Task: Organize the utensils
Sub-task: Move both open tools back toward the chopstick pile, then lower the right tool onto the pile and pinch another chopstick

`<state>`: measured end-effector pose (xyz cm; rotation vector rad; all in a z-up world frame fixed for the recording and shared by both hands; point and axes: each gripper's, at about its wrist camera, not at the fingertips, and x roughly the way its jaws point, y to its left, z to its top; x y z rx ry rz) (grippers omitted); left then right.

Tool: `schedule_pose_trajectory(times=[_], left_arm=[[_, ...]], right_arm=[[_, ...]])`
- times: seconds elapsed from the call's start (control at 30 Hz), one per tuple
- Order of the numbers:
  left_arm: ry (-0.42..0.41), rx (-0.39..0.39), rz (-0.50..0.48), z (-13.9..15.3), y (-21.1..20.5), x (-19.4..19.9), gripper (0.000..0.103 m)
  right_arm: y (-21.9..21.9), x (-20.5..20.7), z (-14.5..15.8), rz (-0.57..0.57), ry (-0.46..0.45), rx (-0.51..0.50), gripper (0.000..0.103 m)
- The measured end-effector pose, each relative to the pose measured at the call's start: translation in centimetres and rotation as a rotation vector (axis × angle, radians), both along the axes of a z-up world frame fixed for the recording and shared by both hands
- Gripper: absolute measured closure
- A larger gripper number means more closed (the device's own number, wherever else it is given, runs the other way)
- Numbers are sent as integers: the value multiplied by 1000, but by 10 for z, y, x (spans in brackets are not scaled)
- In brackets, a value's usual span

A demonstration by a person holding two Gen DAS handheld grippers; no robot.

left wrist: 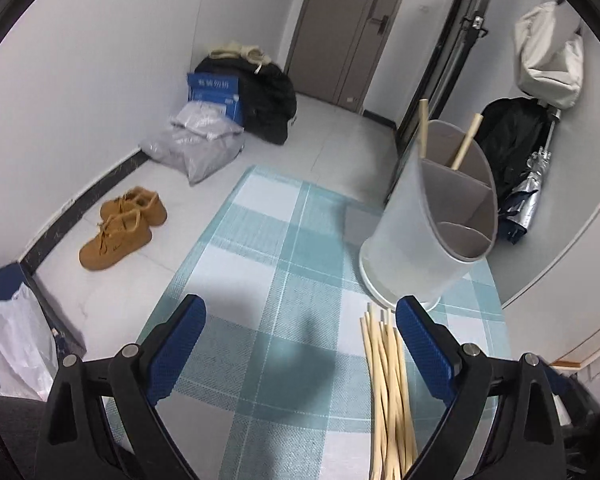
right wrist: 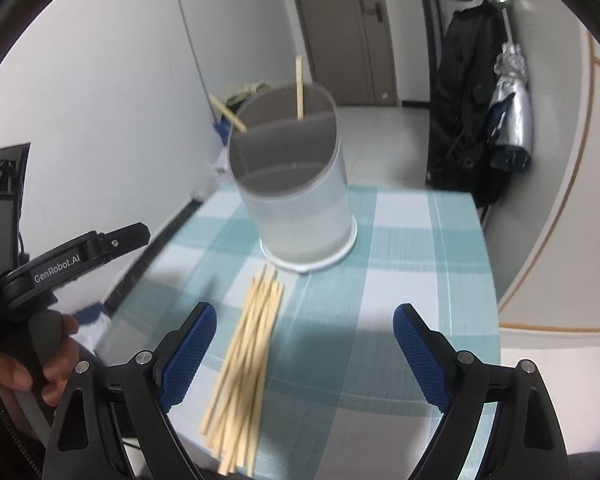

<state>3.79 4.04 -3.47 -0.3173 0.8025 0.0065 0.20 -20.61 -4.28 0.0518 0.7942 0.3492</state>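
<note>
Blue pads on both tools frame the shot. Right gripper (right wrist: 304, 332) has its jaws wide apart with nothing between the pads; the chopstick pile (right wrist: 246, 364) lies on the checked tablecloth (right wrist: 400, 240) under the left finger (right wrist: 188, 354). Left gripper (left wrist: 300, 340) is also spread wide and empty, over bare cloth, with the pile just inside its right finger (left wrist: 424, 350). A person's hand (right wrist: 40, 364) holds that tool.

Utensil holder (right wrist: 296, 176) stands upright just beyond the far tips of the pile, near the far right part of the table. Two chopsticks (right wrist: 299, 84) are already in its back compartments, leaning apart; front compartments look empty.

Risks as I read it:
- Sticks are loose, overlapping and fanned. Closing on the heap likely grabs several or levers one out sideways.
- Thin round sticks flat on cloth: pads may roll a stick instead of pinching it, or snag the cloth.
- Both tools converge on the same pile; finger clash is plausible.
- Holder looks light and sits close to the pile tips. Pushing sticks forward could nudge or tip it.
- A stick gripped off-centre tilts and may miss the compartment opening.
</note>
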Motion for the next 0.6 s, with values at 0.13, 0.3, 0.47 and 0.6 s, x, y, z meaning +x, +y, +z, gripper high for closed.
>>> schedule_pose_trajectory(times=[0.13,0.3,0.47,0.6], left_arm=[[-10,-21,41,4,12,6,10],[3,-67,80,1,26,15,10],[36,-93,100,-3,33,21,10],[69,-115,104,-8,36,26,10]], right_arm=[[9,15,-16,21,78,-5,23],[25,43,-38,53,189,-11,53],[38,61,-50,67,235,-17,53],[51,73,-58,90,281,-48,67]])
